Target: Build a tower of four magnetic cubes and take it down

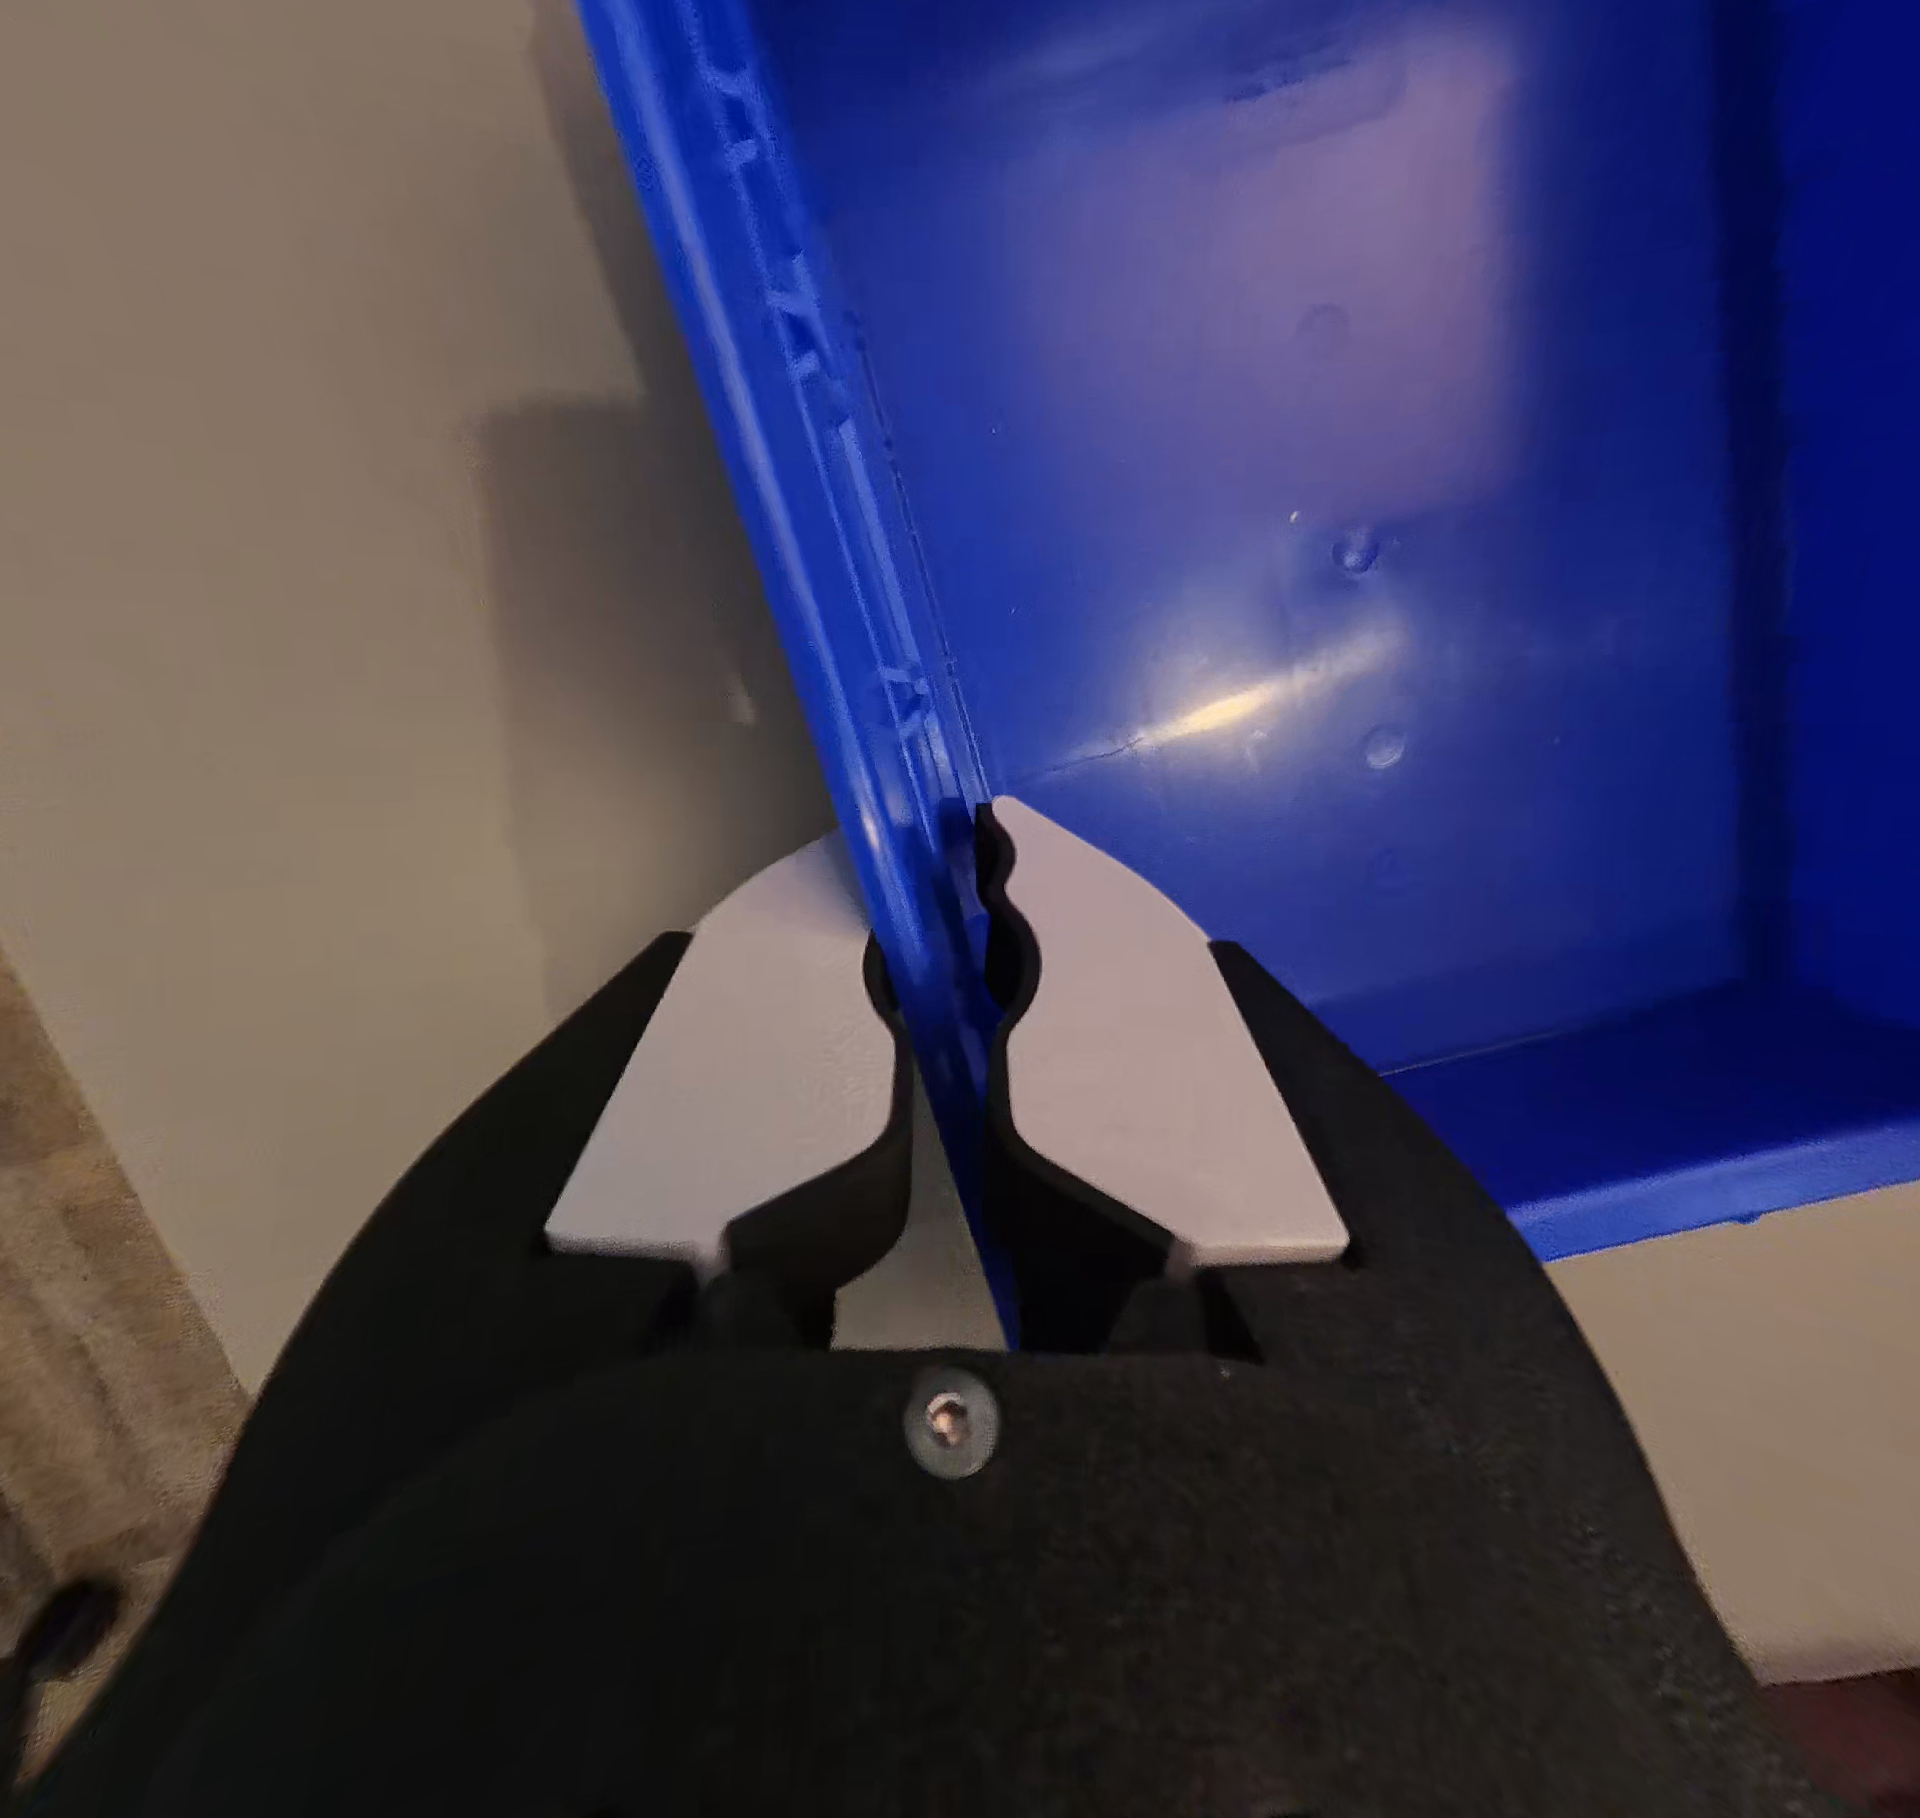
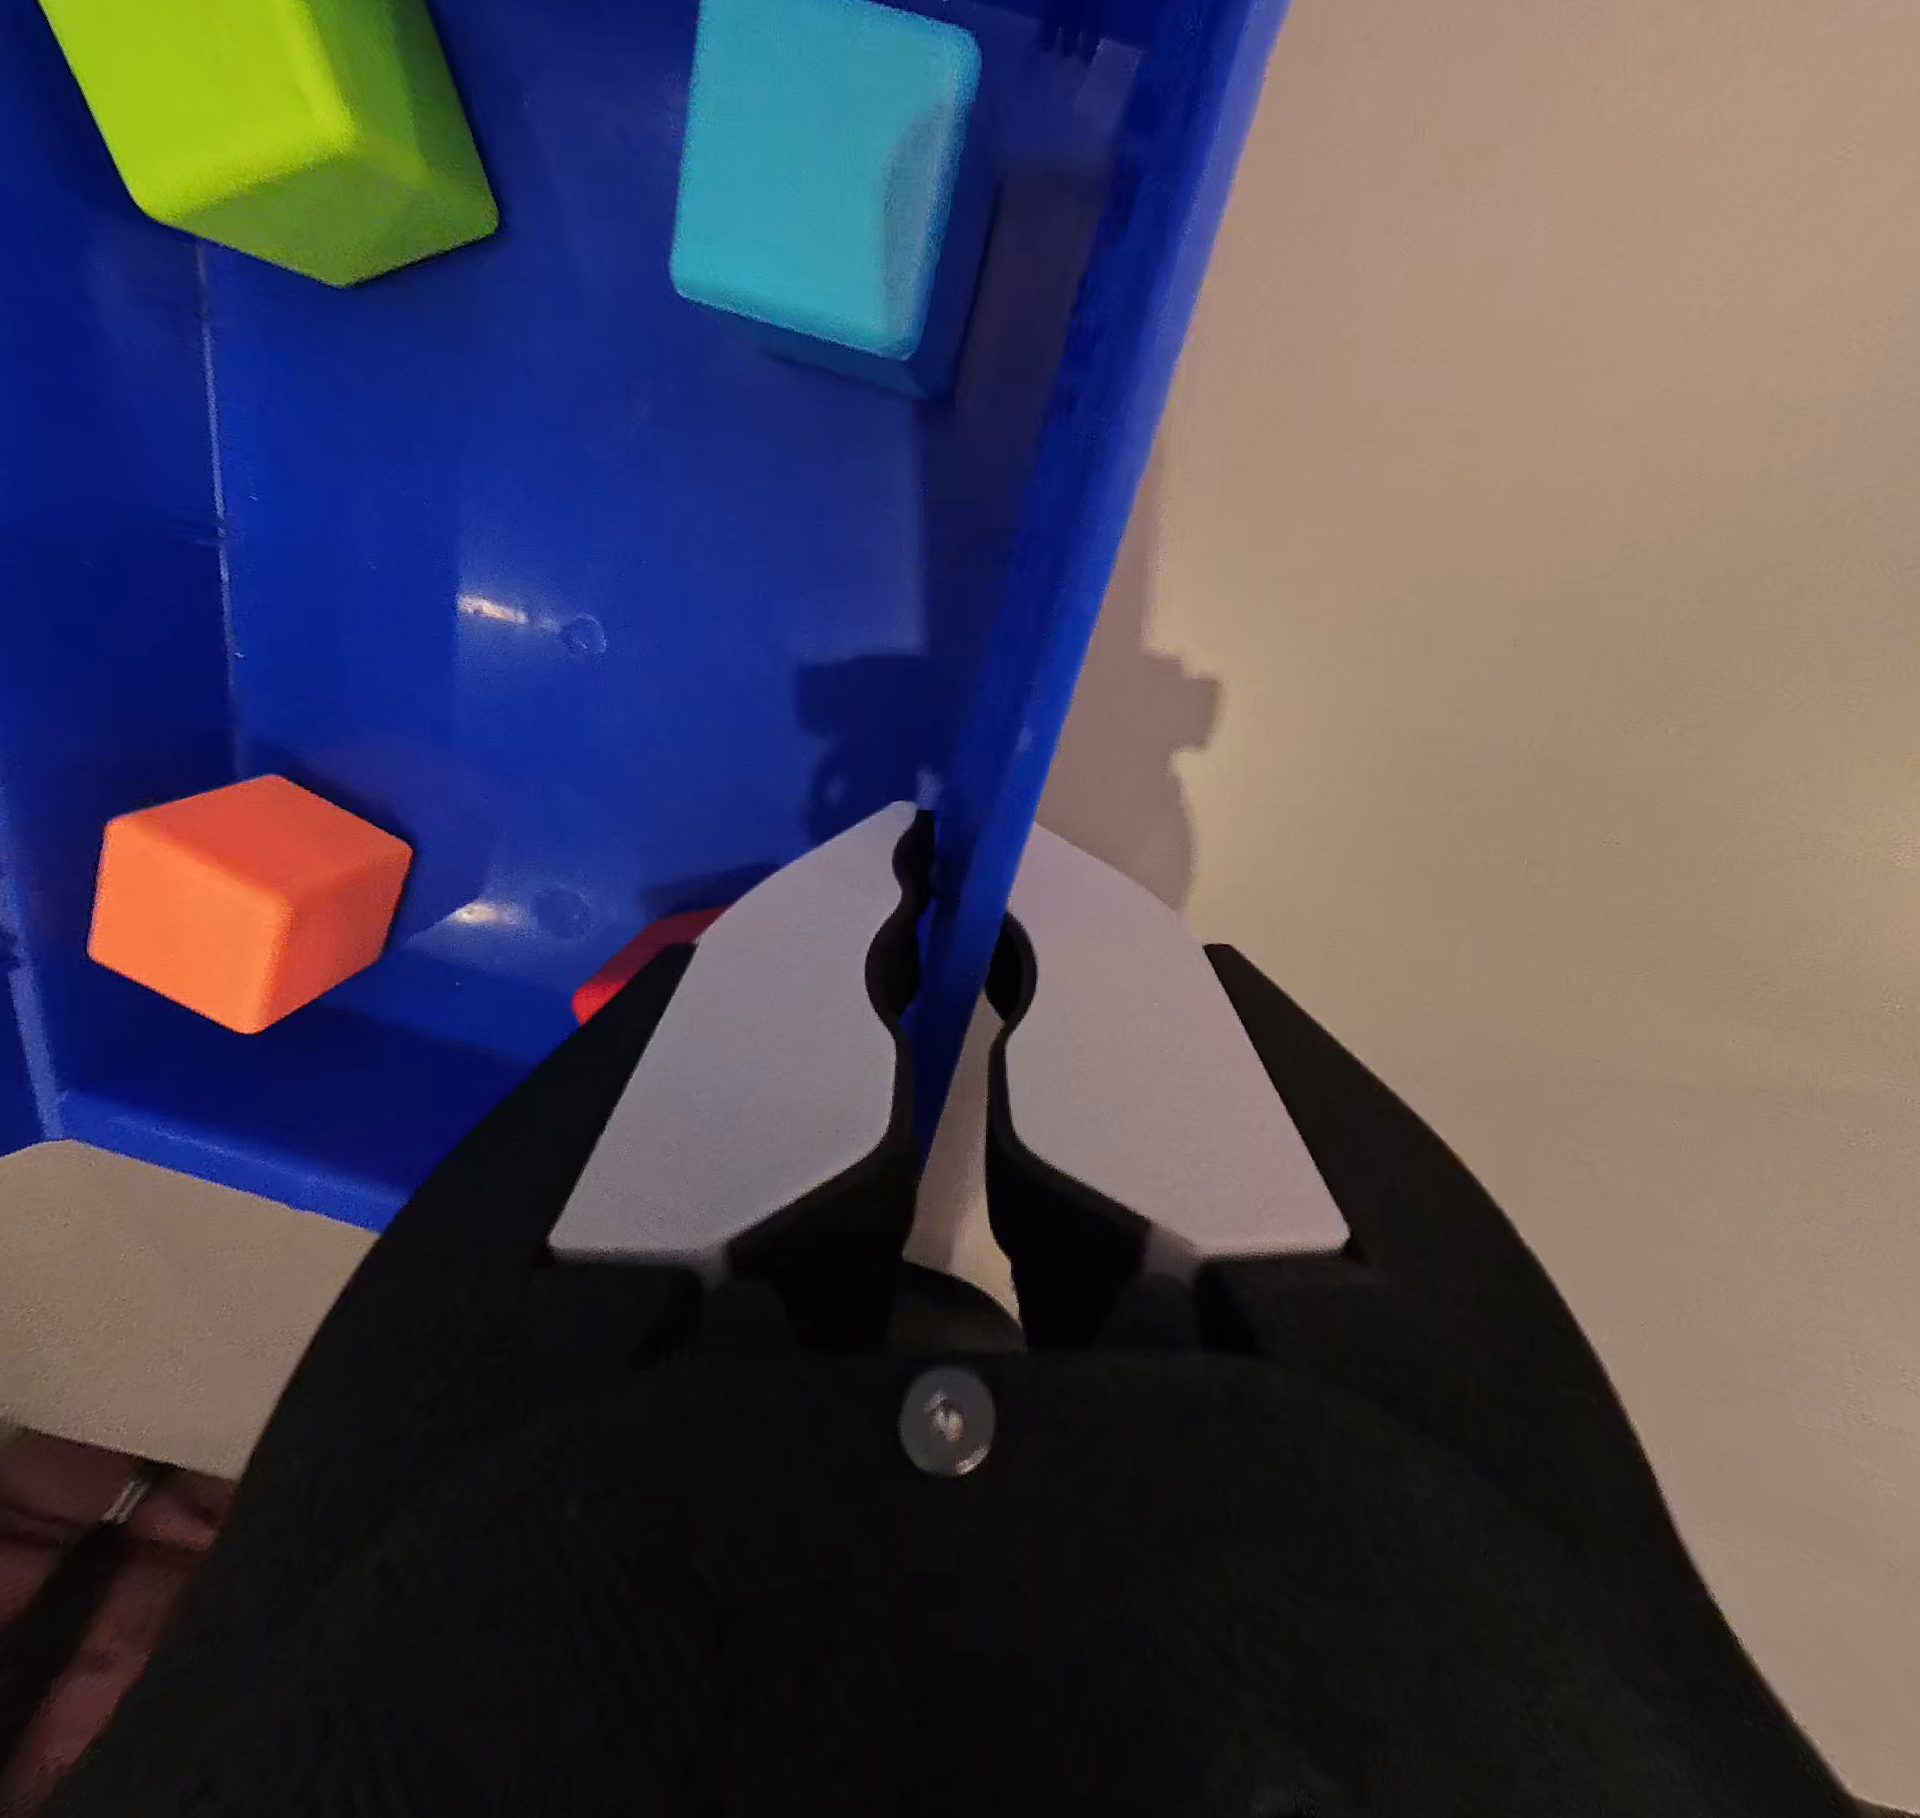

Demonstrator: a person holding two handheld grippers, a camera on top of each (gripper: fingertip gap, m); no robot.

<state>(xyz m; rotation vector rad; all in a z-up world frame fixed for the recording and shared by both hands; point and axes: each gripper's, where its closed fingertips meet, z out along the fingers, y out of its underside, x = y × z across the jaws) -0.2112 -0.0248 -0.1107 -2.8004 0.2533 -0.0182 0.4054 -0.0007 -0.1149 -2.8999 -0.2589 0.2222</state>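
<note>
Blue plastic bin [image 1: 1299,418] walls are clamped by both tools: its left wall is pinched between the closed fingers of the left gripper [image 1: 940,937], its right wall by the right gripper [image 2: 956,937]. Inside the bin, from left to right, an orange cube [image 2: 244,901], a green cube [image 2: 249,75], a partly hidden red cube [image 2: 634,968] and a light blue cube [image 2: 810,158] are seen, well apart. A pale tabletop [image 2: 1558,625] lies beneath.
</note>
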